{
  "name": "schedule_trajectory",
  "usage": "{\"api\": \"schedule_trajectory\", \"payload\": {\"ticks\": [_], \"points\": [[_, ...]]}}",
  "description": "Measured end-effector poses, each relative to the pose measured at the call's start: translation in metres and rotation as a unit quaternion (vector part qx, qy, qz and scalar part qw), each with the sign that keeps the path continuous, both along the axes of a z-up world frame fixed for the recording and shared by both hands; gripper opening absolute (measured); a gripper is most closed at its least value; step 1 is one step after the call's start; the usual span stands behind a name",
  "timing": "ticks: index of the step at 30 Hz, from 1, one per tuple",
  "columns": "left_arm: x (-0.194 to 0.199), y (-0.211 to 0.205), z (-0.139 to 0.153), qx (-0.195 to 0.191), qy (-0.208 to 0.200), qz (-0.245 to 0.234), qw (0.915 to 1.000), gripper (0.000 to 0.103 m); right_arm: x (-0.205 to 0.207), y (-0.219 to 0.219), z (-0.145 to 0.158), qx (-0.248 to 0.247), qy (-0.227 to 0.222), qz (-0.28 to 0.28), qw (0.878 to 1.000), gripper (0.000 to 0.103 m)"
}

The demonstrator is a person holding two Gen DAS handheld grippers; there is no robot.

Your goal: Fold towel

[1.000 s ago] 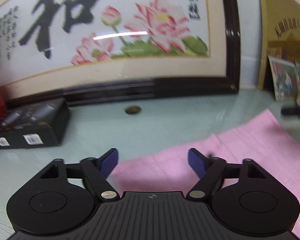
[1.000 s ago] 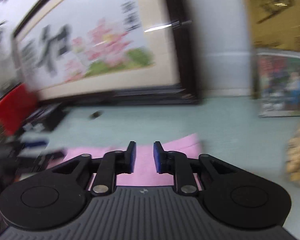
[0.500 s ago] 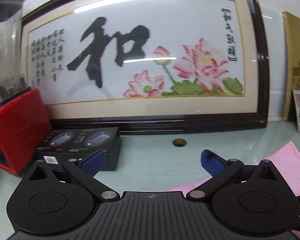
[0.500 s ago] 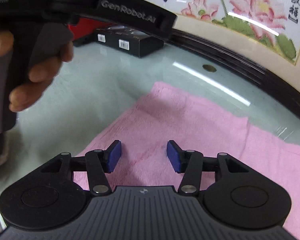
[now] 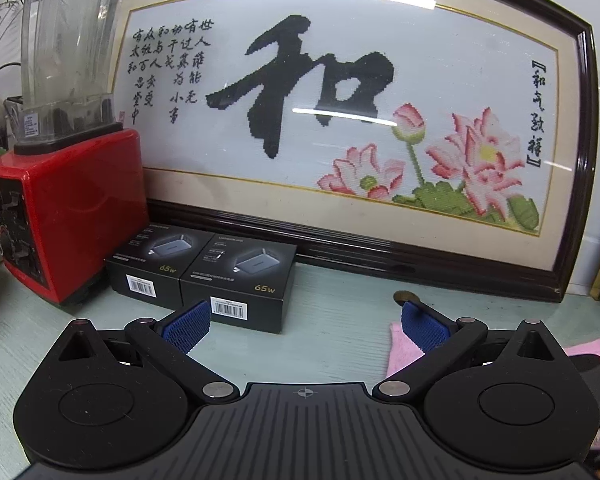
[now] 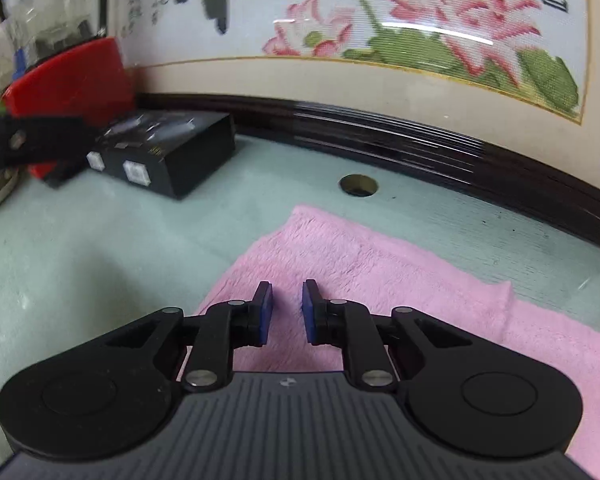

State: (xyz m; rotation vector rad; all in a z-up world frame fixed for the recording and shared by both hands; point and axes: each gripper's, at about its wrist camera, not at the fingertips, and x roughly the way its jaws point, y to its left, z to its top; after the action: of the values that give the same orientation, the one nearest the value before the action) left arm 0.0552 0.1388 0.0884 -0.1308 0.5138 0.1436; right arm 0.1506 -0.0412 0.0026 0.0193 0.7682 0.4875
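Towel (image 6: 380, 272) flat on bench (image 6: 100, 240); right hand-held gripper (image 6: 286, 312) jaws just narrowing, nothing pinched; left hand-held gripper (image 5: 304, 326) spread wide. Pinch 9 o'clock edge fully before lifting.

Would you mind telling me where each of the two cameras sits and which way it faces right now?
Left wrist: on the left gripper, facing the framed embroidery, blender and black boxes; its own wide-open blue fingers show.
Right wrist: on the right gripper, tilted down at the pink towel; its narrowed, just-closing fingers show, nothing pinched.
Shared: embroidery, boxes, towel, table hole.
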Motion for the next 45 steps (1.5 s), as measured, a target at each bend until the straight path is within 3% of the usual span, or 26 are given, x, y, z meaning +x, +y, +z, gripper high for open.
{"api": "schedule_trajectory", "payload": {"ticks": [2, 5, 7, 8, 10, 15, 18, 22, 27, 30, 31, 32, 34, 35, 38, 45], "points": [[0.002, -0.005, -0.006, 0.004, 0.012, -0.015, 0.9998, 0.103, 0.000, -0.017, 0.003, 0.056, 0.020, 0.004, 0.998, 0.035], [-0.001, -0.017, -0.013, 0.024, 0.020, -0.049, 0.9983, 0.103, -0.017, -0.056, 0.020, 0.114, 0.013, -0.013, 0.993, 0.049], [-0.004, -0.028, -0.018, 0.034, 0.024, -0.087, 0.9953, 0.103, -0.041, -0.083, 0.033, 0.107, -0.011, -0.027, 0.994, 0.052], [-0.006, -0.034, -0.020, 0.037, 0.025, -0.106, 0.9933, 0.103, -0.056, -0.099, 0.038, 0.096, -0.022, -0.036, 0.994, 0.061], [-0.009, -0.043, -0.024, 0.044, 0.028, -0.135, 0.9895, 0.103, -0.080, -0.123, 0.041, 0.079, -0.028, -0.049, 0.995, 0.068], [-0.029, -0.061, -0.044, 0.054, 0.049, -0.209, 0.9752, 0.103, -0.143, -0.181, 0.031, 0.039, -0.014, -0.055, 0.998, 0.072], [-0.051, -0.060, -0.048, 0.036, 0.058, -0.234, 0.9697, 0.103, -0.169, -0.205, 0.021, 0.026, -0.010, -0.058, 0.998, 0.074], [-0.091, -0.050, -0.044, 0.004, 0.050, -0.264, 0.9633, 0.103, -0.186, -0.220, 0.008, 0.046, -0.008, -0.052, 0.998, 0.074], [-0.130, -0.049, -0.044, 0.017, 0.045, -0.284, 0.9575, 0.103, -0.186, -0.213, -0.006, 0.051, -0.010, -0.031, 0.998, 0.074], [-0.152, -0.051, -0.051, 0.037, 0.043, -0.294, 0.9541, 0.103, -0.184, -0.206, -0.010, 0.054, -0.010, -0.016, 0.998, 0.069], [-0.157, -0.053, -0.054, 0.043, 0.045, -0.299, 0.9523, 0.103, -0.184, -0.203, -0.011, 0.052, -0.012, -0.016, 0.998, 0.061], [-0.160, -0.055, -0.057, 0.048, 0.047, -0.301, 0.9512, 0.103, -0.186, -0.201, -0.011, 0.044, -0.015, -0.019, 0.999, 0.038], [-0.161, -0.059, -0.064, 0.053, 0.056, -0.302, 0.9501, 0.103, -0.193, -0.201, -0.010, 0.035, -0.025, -0.026, 0.999, 0.015], [-0.160, -0.060, -0.067, 0.054, 0.060, -0.302, 0.9500, 0.103, -0.198, -0.201, -0.009, 0.032, -0.031, -0.030, 0.999, 0.011], [-0.157, -0.059, -0.071, 0.044, 0.071, -0.299, 0.9506, 0.103, -0.217, -0.202, -0.004, 0.027, -0.055, -0.026, 0.998, 0.007], [-0.168, -0.045, -0.073, 0.028, 0.064, -0.300, 0.9514, 0.103, -0.297, -0.206, 0.004, 0.022, -0.127, 0.012, 0.992, 0.007]]}}
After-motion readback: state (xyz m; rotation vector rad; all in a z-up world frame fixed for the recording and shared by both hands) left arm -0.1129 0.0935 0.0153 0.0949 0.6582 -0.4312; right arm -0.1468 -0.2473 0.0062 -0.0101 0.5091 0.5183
